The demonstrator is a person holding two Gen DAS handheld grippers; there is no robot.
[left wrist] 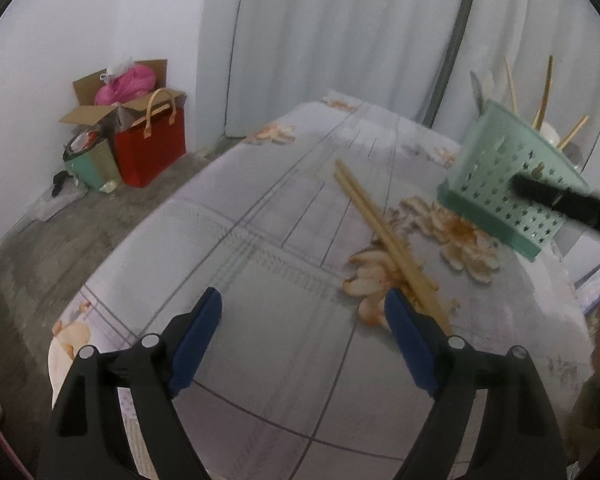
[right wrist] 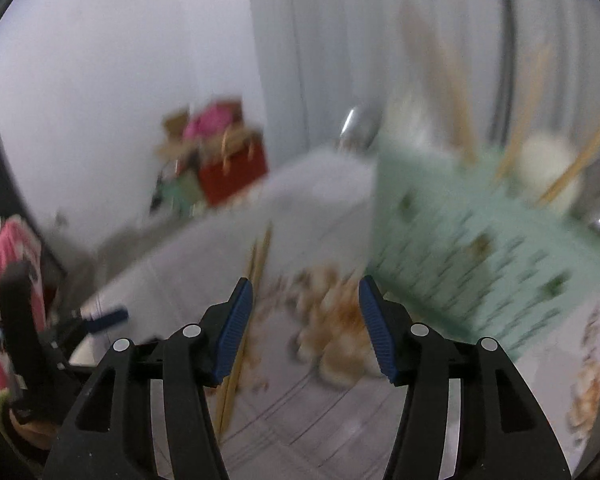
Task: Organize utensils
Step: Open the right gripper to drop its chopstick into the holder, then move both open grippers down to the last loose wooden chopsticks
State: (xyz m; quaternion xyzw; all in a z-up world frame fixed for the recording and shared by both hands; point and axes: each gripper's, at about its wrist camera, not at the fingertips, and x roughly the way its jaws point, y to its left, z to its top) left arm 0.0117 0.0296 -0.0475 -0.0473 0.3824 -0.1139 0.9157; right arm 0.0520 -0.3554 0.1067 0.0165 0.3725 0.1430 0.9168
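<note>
Wooden chopsticks [left wrist: 384, 236] lie paired on the floral tablecloth [left wrist: 260, 280] near the green holder [left wrist: 516, 184], look light, stiff & prone to roll, so pinch both mid-shaft; left gripper [left wrist: 304, 320] fingers spread wide & empty, right gripper [right wrist: 306, 320] half-spread, empty.

I am looking down on a table [left wrist: 228, 248] with two chopsticks [left wrist: 380, 232] lying side by side on it, running away from my left gripper [left wrist: 304, 336], their near ends just beside its right finger. A basket [left wrist: 512, 184] is standing to their right at the table's far right, with more chopsticks [left wrist: 544, 92] sticking up in it. Boxes and a bag [left wrist: 152, 148] are sitting on the floor, far left, against the wall. A curtain [left wrist: 340, 40] is hanging behind the table.
</note>
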